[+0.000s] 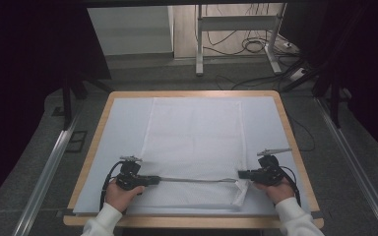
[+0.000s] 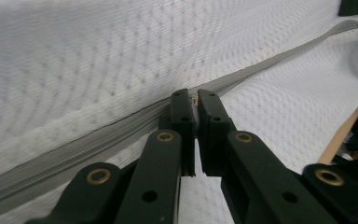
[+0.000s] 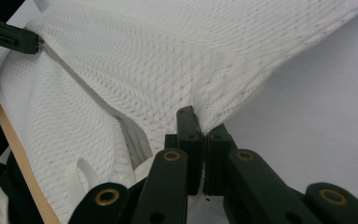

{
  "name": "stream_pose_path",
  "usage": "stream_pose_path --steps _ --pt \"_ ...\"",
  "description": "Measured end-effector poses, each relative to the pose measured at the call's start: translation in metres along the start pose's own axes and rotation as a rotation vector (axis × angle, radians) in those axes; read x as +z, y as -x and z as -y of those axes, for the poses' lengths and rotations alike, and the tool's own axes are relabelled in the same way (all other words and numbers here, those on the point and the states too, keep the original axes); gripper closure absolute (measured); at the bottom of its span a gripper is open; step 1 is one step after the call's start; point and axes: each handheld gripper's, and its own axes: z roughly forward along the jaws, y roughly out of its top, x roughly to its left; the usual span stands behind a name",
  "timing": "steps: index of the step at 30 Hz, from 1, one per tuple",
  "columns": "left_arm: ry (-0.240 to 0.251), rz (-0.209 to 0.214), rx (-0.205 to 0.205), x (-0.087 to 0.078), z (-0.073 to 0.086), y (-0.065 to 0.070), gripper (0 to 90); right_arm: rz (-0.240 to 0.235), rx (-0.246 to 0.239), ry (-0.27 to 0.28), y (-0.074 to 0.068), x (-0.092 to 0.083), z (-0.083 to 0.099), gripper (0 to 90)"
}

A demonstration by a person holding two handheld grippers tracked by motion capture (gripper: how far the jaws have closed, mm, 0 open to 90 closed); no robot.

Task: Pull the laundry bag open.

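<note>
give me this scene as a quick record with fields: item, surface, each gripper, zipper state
item: white mesh laundry bag, lying flat, with a grey zipper across its near end
surface: white sheet on a wood-edged table
left gripper: jaws shut on the zipper's slider at the bag's left edge
right gripper: jaws shut on the bag's mesh at its near right corner, lifting the fabric a little
zipper state: runs taut between the two grippers; whether it is zipped or unzipped cannot be told
loop: small white fabric loop near the right gripper
</note>
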Motion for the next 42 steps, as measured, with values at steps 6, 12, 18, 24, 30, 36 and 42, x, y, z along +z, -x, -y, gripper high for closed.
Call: stream_pose_path --steps 6,12,18,24,30,36,42 --pt "0.002 -0.009 -0.001 -0.003 0.001 -0.002 86.6 0.000 0.000 0.000 0.000 0.000 0.000 87.2" --pt "0.010 -0.017 -0.011 -0.007 0.002 -0.006 86.6 0.000 -0.001 0.000 0.001 -0.001 0.000 87.3" --pt "0.014 -0.017 -0.014 -0.011 0.004 -0.009 86.6 0.003 -0.002 -0.001 0.001 -0.001 0.000 87.2" --pt "0.024 -0.024 -0.023 -0.016 0.006 -0.012 86.6 0.005 -0.001 -0.001 0.001 -0.001 0.001 87.3" --pt "0.034 -0.023 -0.036 -0.020 0.008 -0.016 86.6 0.009 -0.003 -0.003 0.001 0.000 0.001 87.2" --pt "0.037 -0.027 -0.041 -0.024 0.010 -0.019 86.6 0.010 -0.004 -0.004 0.001 0.000 0.001 87.3" --pt "0.038 -0.029 -0.048 -0.027 0.012 -0.022 86.7 0.012 -0.006 -0.005 0.001 0.000 0.001 87.3"
